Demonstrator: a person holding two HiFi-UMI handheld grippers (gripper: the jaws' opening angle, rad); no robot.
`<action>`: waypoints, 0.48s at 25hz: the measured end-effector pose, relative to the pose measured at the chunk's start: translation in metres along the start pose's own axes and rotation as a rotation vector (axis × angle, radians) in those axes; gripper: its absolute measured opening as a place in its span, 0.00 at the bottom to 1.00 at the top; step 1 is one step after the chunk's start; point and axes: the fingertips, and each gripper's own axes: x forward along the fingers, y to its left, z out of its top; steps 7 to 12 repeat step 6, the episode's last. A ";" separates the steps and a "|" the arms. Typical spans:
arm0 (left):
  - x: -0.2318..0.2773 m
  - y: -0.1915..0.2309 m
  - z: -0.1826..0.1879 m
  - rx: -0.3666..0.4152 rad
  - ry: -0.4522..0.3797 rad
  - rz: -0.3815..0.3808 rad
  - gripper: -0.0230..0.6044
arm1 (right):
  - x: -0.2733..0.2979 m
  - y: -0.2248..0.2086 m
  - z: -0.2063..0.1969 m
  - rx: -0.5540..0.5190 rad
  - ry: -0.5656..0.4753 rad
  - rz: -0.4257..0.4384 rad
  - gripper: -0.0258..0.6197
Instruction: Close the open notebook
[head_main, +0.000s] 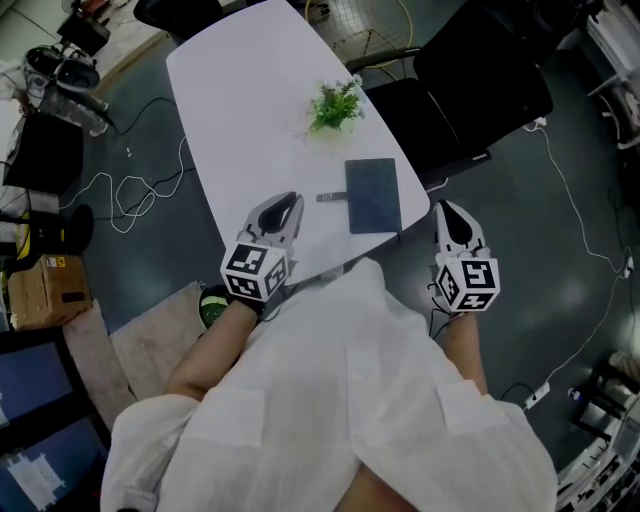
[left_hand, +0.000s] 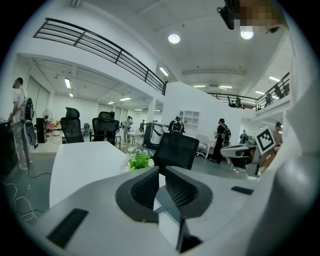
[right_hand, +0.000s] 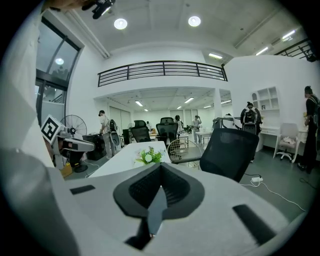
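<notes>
Seemingly, notebook (head_main: 373, 195): cover looks shut, by the surface's (head_main: 240, 90) right edge; a stray nudge could push it off.
left tool (head_main: 285, 210): slightly parted, empty.
right tool (head_main: 448, 212): clenched, empty.

Text check, all three views: you have nothing legible.

Head view, lower centre-left: the marker cube (head_main: 256, 270) behind your left claw (head_main: 284, 207) carries only black-and-white square code patterns, no letters or digits. Lower right: same for the marker cube (head_main: 468, 284) behind your right claw (head_main: 447, 211).

Left gripper view, right edge: one such coded square (left_hand: 265, 141), pattern only. Right gripper view, left edge: another coded square (right_hand: 50, 129), pattern only.

Head view, left edge: any print on the cardboard box (head_main: 45, 290) is too small for you to read.

Head view, centre: the notebook (head_main: 373, 195) shows a dark cover, no print resolvable.
</notes>
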 end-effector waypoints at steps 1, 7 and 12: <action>-0.001 -0.001 0.000 0.000 -0.001 0.001 0.09 | -0.001 0.001 0.000 -0.001 0.001 0.002 0.04; 0.000 -0.005 -0.002 -0.001 -0.002 0.006 0.09 | -0.004 -0.002 -0.004 -0.006 0.004 0.011 0.04; 0.000 -0.005 -0.002 -0.001 -0.002 0.006 0.09 | -0.004 -0.002 -0.004 -0.006 0.004 0.011 0.04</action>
